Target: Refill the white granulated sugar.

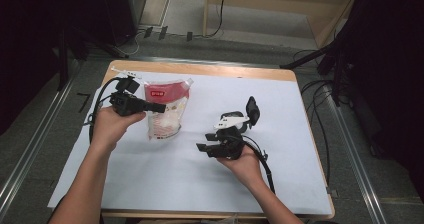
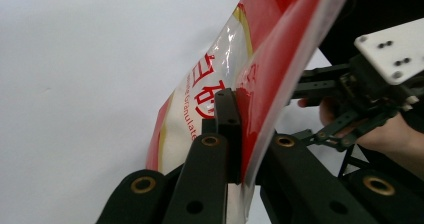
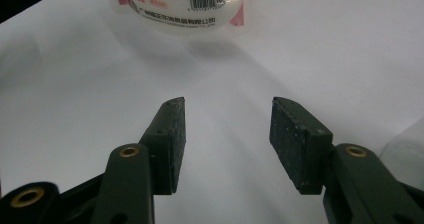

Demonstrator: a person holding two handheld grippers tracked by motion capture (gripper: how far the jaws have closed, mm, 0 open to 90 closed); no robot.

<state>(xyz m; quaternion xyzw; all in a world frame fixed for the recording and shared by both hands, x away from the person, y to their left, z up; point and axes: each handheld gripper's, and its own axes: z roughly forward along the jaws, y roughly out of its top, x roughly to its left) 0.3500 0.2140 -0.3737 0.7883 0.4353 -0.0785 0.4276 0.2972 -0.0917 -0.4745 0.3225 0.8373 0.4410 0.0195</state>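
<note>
White paper [image 1: 165, 174] covers the table; the pouch [image 1: 165, 111] is pinched by the left gripper [image 1: 159, 107] at its red top edge and raised — the right gripper [image 1: 204, 149], spread, is held empty nearby.

Worktop [image 1: 295, 76]: a wooden top with rounded corners and a pale timber edge showing along the far side and at the near right corner; it stands on a grey floor.
Cover [image 1: 165, 176]: a large white sheet of paper lies flat over nearly the whole worktop, reaching past its near left corner.
Pouch [image 1: 162, 116]: a clear plastic pouch with a red top band and red lettering, filled with white grains, sits on the left half of the sheet; its bottom end meets the paper while its top is raised.
Pouch underside [image 3: 175, 6]: a barcode and small red print show, and a soft shadow falls on the sheet below.
</note>
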